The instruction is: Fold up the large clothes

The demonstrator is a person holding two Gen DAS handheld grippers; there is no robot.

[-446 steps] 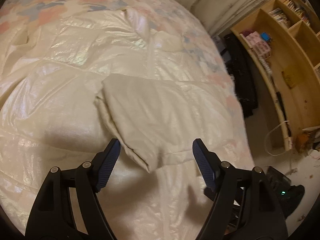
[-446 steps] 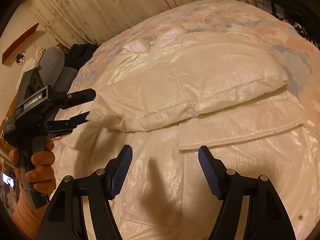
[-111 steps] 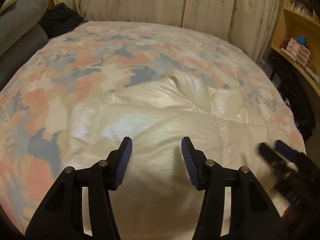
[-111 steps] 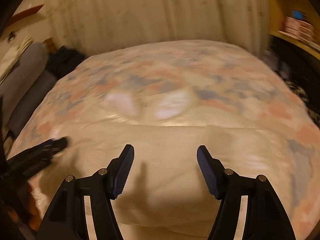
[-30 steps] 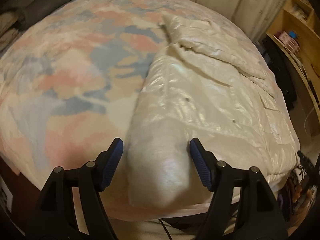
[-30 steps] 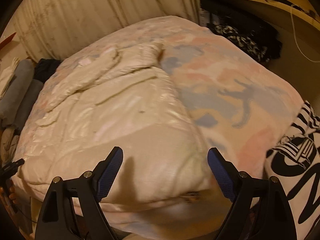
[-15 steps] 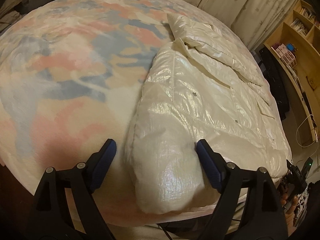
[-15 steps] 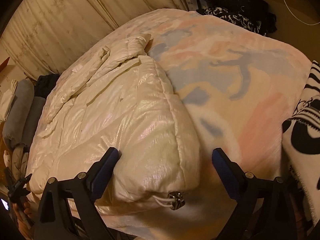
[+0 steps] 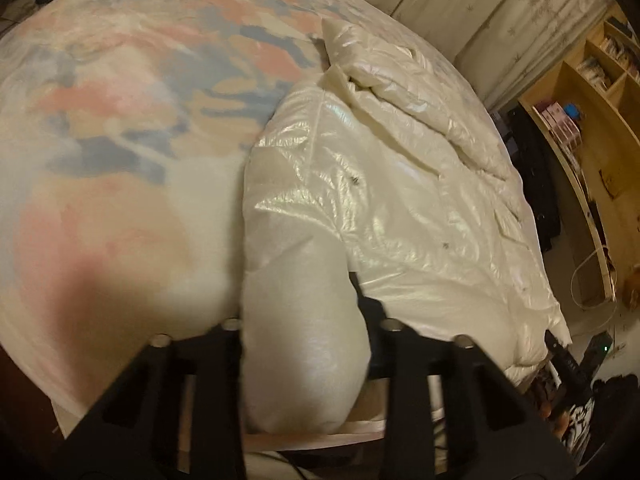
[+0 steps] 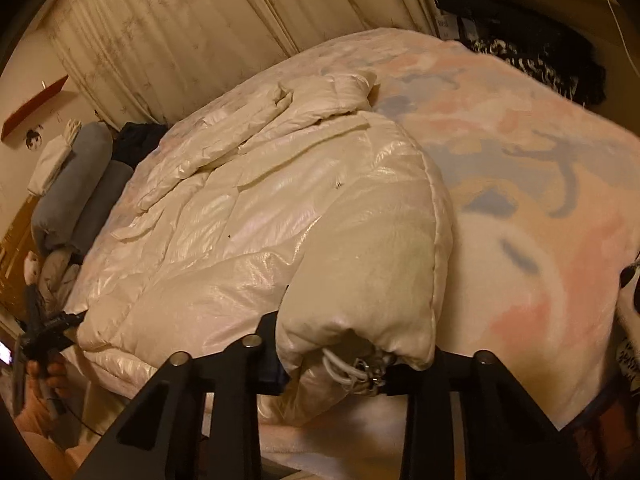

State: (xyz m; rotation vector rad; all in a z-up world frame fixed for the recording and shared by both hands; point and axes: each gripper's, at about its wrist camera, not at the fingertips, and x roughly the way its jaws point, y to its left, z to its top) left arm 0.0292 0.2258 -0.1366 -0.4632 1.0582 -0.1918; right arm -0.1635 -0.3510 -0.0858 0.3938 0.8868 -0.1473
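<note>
A shiny cream puffer coat (image 9: 400,208) lies spread on a bed with a pink and blue blanket (image 9: 120,140). In the left wrist view my left gripper (image 9: 302,312) has a near hem corner bulging between its jaws, which are closing and squeeze the padding. In the right wrist view the coat (image 10: 280,220) runs up toward the curtain. My right gripper (image 10: 336,364) is closing on the other hem corner, where a white drawstring with a toggle (image 10: 360,368) hangs out. The padding hides the pads of both grippers.
Wooden shelves (image 9: 592,120) stand right of the bed, with dark clothes (image 9: 532,168) on the floor. Grey bolsters (image 10: 76,184) lie at the bed's left side, a curtain (image 10: 200,24) behind. A black-and-white garment (image 10: 630,312) lies at the right edge. A hand (image 10: 44,368) holds the other gripper.
Both pairs of jaws have gone from wide open around the hem corners to pinched on them. The right gripper has sunk closer to its corner.
</note>
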